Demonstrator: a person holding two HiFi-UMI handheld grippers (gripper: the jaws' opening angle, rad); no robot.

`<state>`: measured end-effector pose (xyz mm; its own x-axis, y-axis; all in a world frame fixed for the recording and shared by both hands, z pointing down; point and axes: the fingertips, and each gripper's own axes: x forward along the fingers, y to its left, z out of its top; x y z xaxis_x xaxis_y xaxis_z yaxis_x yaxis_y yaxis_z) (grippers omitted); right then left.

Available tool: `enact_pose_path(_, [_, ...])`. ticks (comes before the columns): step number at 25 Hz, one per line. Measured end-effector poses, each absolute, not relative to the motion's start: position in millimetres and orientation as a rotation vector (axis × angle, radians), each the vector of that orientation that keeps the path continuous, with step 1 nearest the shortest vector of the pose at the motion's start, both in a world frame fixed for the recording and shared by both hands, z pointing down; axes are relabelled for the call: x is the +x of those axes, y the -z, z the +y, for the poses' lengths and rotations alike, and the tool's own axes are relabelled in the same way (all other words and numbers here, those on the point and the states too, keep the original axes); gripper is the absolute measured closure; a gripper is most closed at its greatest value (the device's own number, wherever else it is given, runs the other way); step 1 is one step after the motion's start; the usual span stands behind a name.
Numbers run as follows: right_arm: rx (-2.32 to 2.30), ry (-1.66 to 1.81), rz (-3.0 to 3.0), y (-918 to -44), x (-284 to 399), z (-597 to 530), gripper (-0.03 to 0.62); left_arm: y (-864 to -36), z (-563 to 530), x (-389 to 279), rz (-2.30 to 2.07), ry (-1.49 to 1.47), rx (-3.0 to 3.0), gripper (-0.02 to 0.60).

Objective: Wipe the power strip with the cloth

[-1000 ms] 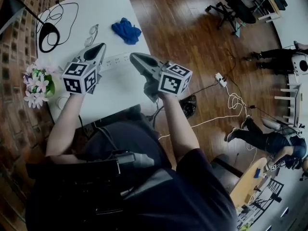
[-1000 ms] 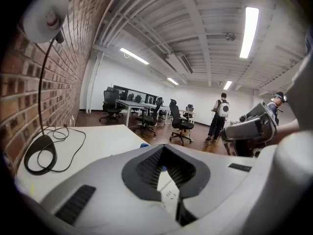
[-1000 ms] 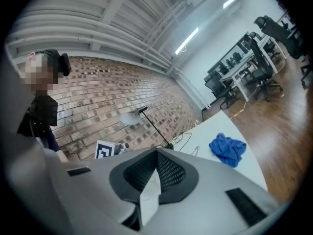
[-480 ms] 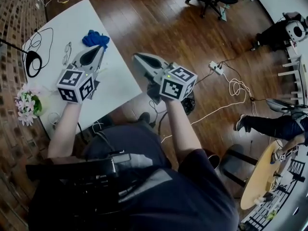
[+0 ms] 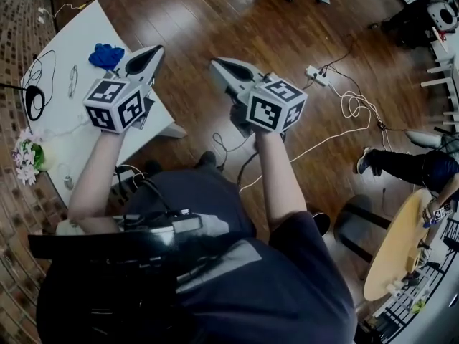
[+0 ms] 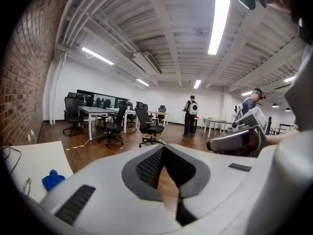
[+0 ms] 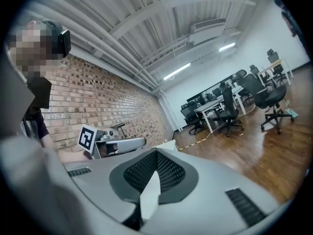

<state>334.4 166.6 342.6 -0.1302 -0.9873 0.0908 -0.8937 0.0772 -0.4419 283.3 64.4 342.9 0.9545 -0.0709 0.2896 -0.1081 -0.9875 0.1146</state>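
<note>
On my feed both tools are held out in front of the person, side by side and apart, each with its marker cube nearest the body. The left tool point(image 5: 152, 53) has its jaws closed together with nothing between them. Its own view shows only a thin slit of wooden floor point(image 5: 215, 20) through the notch. The right tool point(image 5: 219, 65) is also closed and empty, and it hangs over the floor to the right of the white table point(image 5: 61, 138).

The blue cloth point(image 5: 105, 54) lies bunched on the table near its far edge, just left of the left tool's tip in the head view and not touching either tool. It also shows low on the left in the left gripper view. I cannot pick out the power strip on the table. The left tool and its cube cover that part of the top.

Also on the table I see a pair of glasses point(image 5: 73, 80), a coiled black cable point(image 5: 33, 100) and a bunch of pale flowers point(image 5: 25, 160) at the near left edge. A white socket block point(image 5: 315, 75) with trailing white cord point(image 5: 351, 110) lies on the floor to the right.
</note>
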Motion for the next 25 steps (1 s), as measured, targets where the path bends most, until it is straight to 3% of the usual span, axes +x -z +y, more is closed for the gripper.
enact_pose_path(17, [-2.148,0.598,1.851,-354.2,412.2,251.1,0.617,-358.5,153.0,403.5,0.299,-0.518,2.875,0.575])
enact_pose_path(25, [-2.216,0.586,1.873,-328.7,432.4,220.5,0.617,-339.2,148.7,439.4,0.426,-0.414,2.891,0.575])
